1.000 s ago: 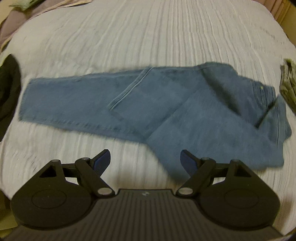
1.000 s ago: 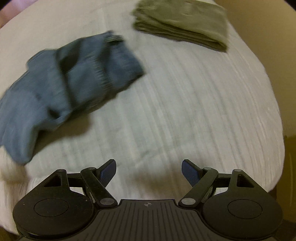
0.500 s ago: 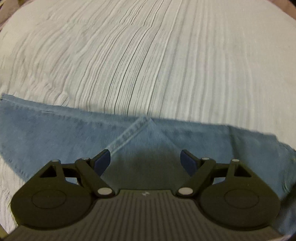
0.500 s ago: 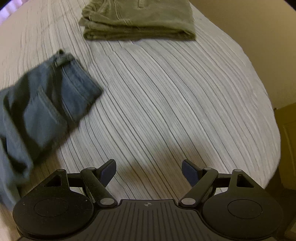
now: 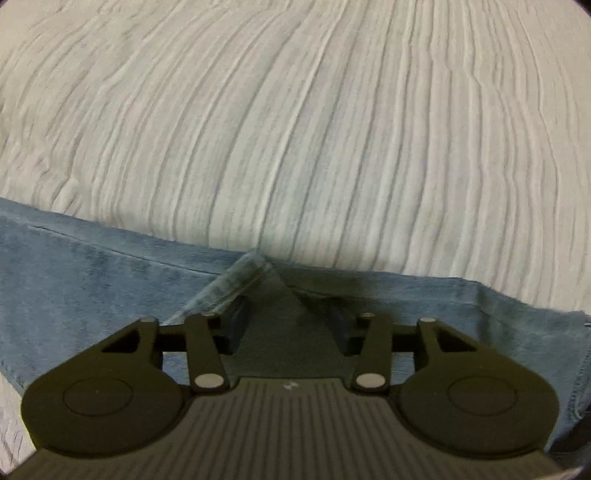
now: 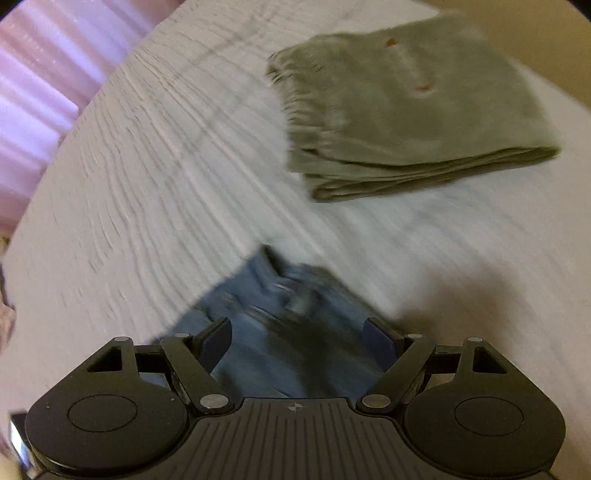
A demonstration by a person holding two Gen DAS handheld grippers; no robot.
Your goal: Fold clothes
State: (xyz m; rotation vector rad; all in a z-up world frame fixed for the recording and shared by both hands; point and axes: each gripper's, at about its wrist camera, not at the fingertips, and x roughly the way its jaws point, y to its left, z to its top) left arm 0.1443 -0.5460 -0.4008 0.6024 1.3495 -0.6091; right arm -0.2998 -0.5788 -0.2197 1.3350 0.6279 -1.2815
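A bed (image 5: 295,122) covered with a white bedspread (image 6: 155,192) fills most of both views; the cloth has fine raised ribs running in long, slightly wavy lines, and it looks rumpled toward the left side of the left wrist view. Beyond the far left edge of the bed, in the right wrist view, hangs a pale pink curtain (image 6: 40,85) in vertical folds. Past the far right corner of the bed stands a plain tan wall (image 6: 535,33).

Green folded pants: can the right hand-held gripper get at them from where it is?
Probably yes: the green folded pants lie ahead with only bare bedspread between, though the open right hand-held gripper sits over the jeans.
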